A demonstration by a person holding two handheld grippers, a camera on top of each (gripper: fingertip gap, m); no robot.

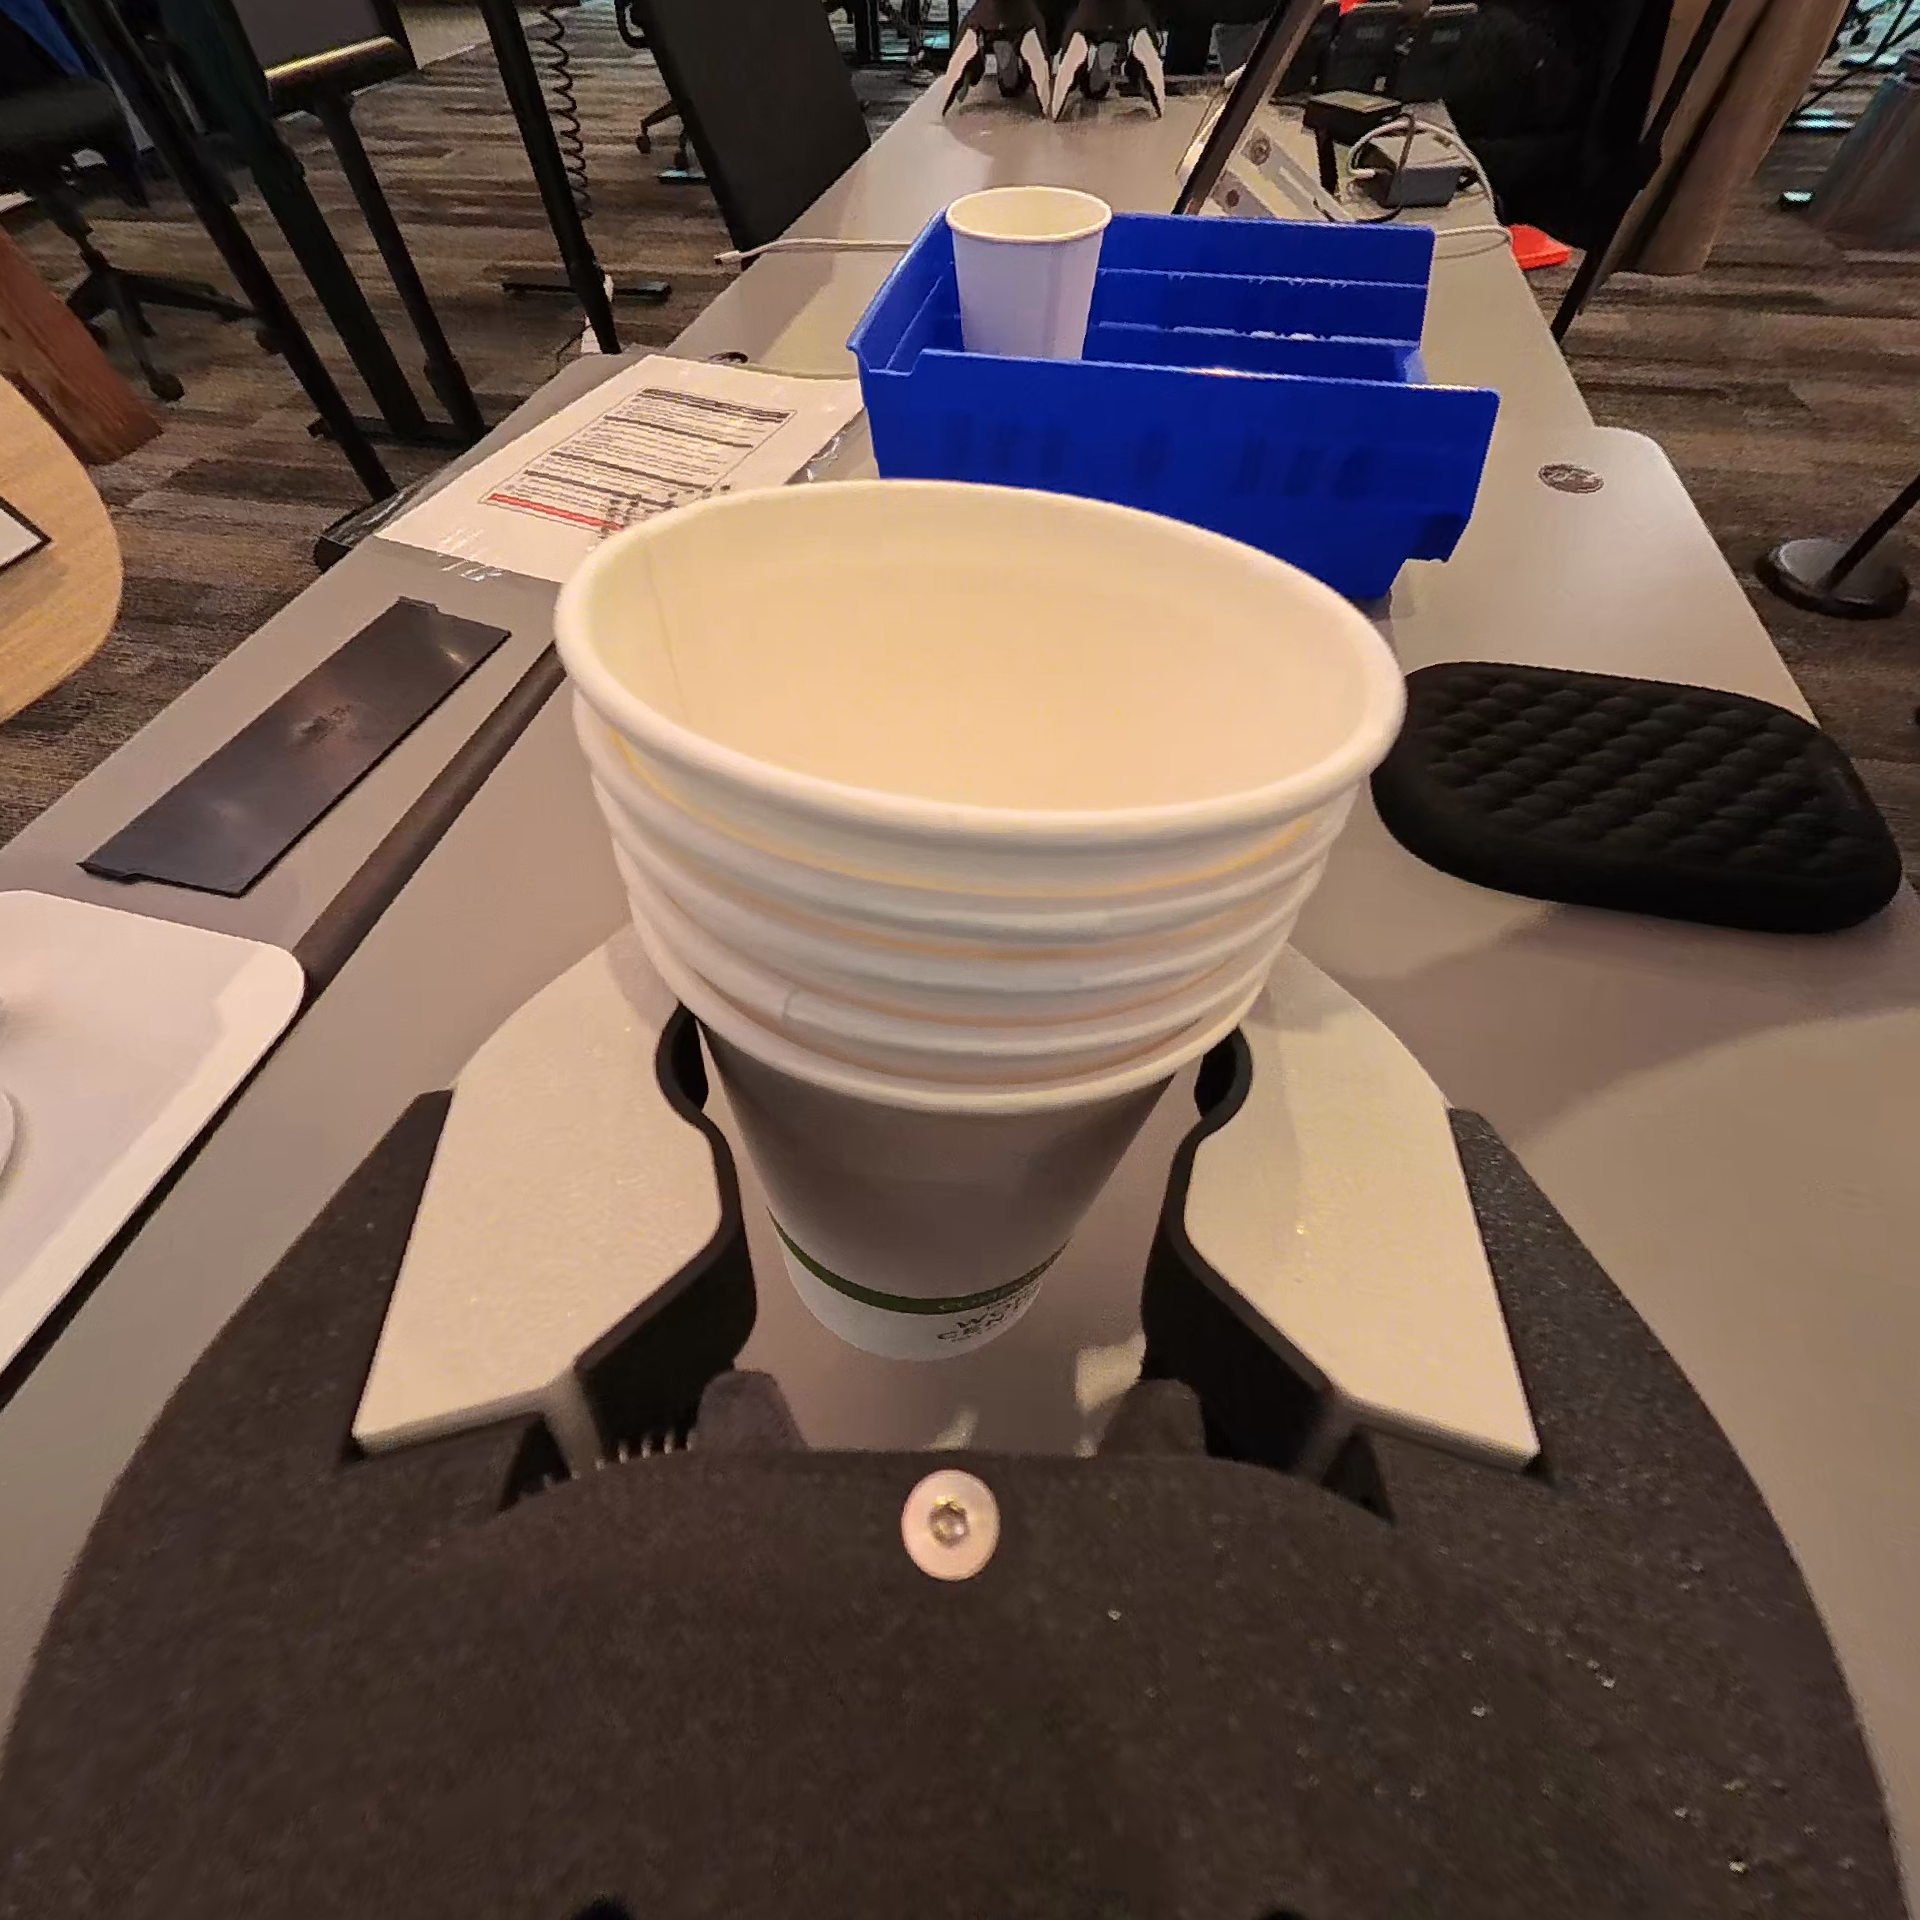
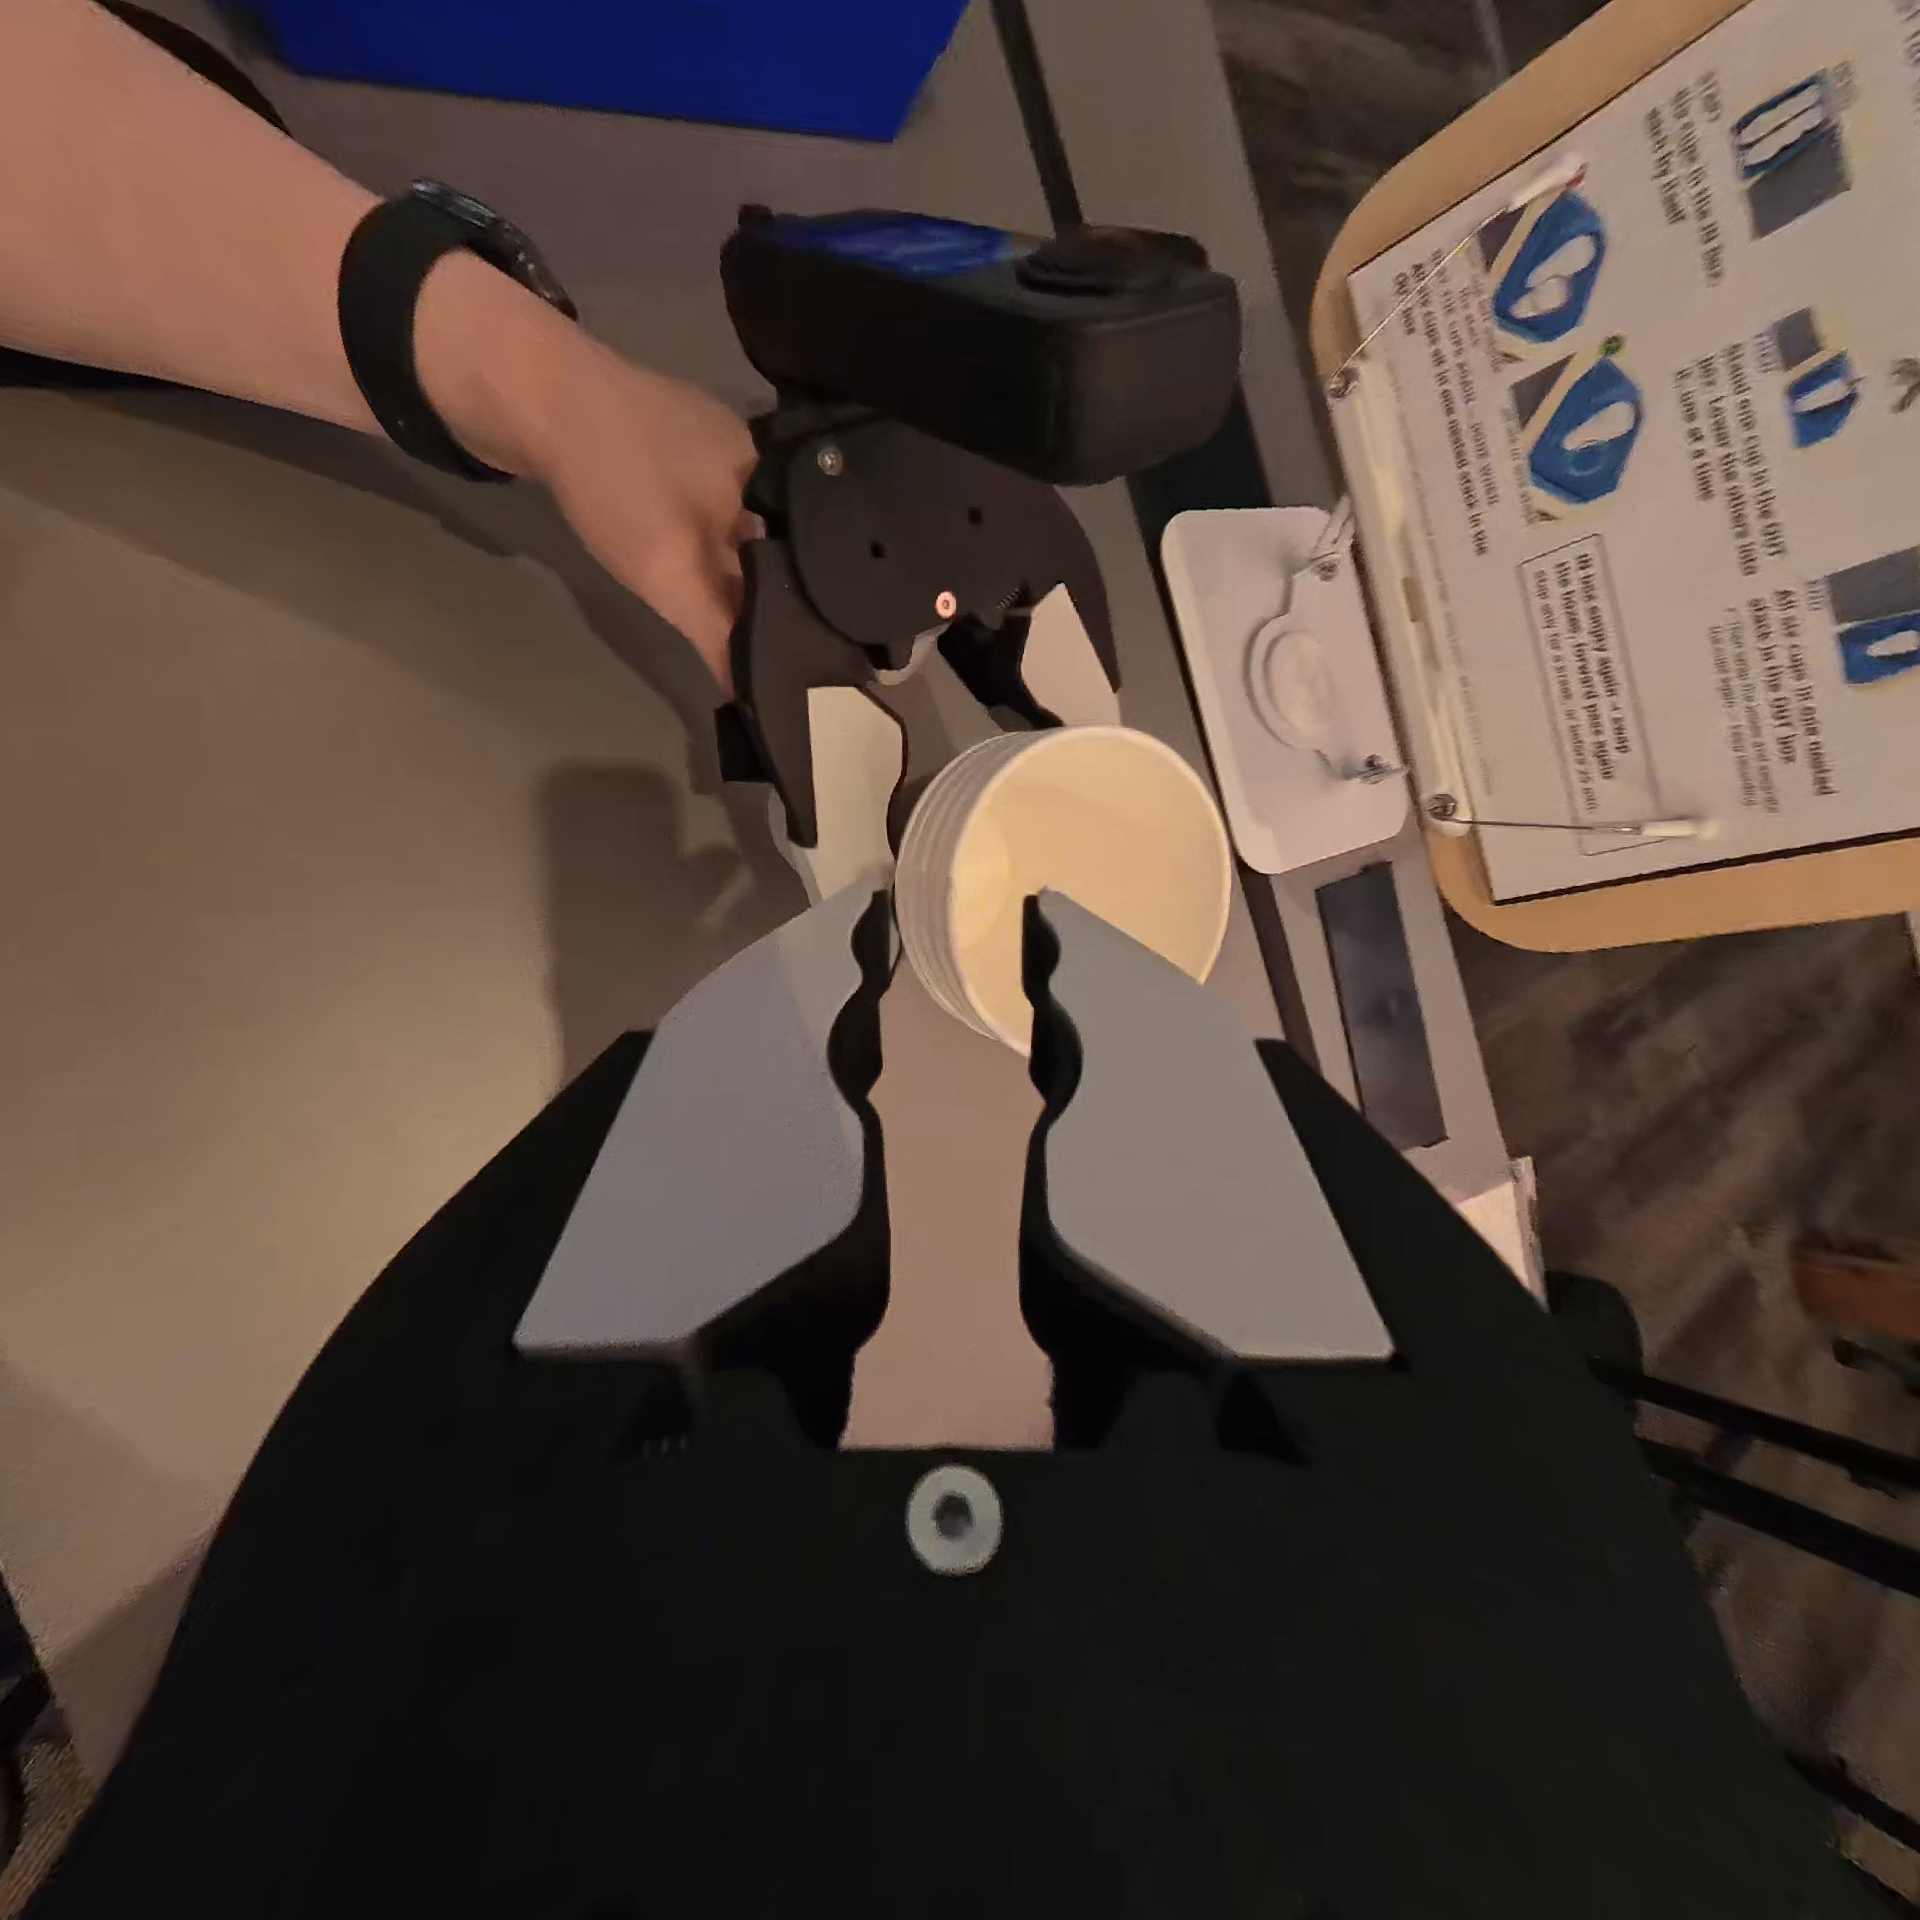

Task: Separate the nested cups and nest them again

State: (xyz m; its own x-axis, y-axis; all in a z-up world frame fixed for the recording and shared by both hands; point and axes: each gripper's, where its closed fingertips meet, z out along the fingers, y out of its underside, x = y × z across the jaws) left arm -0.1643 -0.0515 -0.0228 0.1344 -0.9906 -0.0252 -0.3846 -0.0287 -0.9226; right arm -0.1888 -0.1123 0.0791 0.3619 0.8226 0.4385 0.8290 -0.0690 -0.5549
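A stack of several nested white paper cups [image 1: 966,883] stands upright in my left gripper [image 1: 956,1122], which is shut on the lowest cup's grey wall. In the right wrist view the stack [image 2: 1101,831] is tilted with its mouth toward me. My right gripper [image 2: 961,904] is open; one fingertip lies beside the stack's rims and the other over the top cup's mouth, straddling its near wall. A hand holds the left gripper [image 2: 914,748] behind the stack. One single white cup [image 1: 1023,275] stands in the blue bin [image 1: 1174,457].
On the grey table [image 1: 1558,1091] lie a black quilted pad [image 1: 1631,800], a printed sheet [image 1: 644,457], a black flat plate [image 1: 301,727] and a white tray [image 1: 104,1070]. A wooden board with an instruction sheet [image 2: 1662,468] and a white device [image 2: 1288,686] sit beyond the stack.
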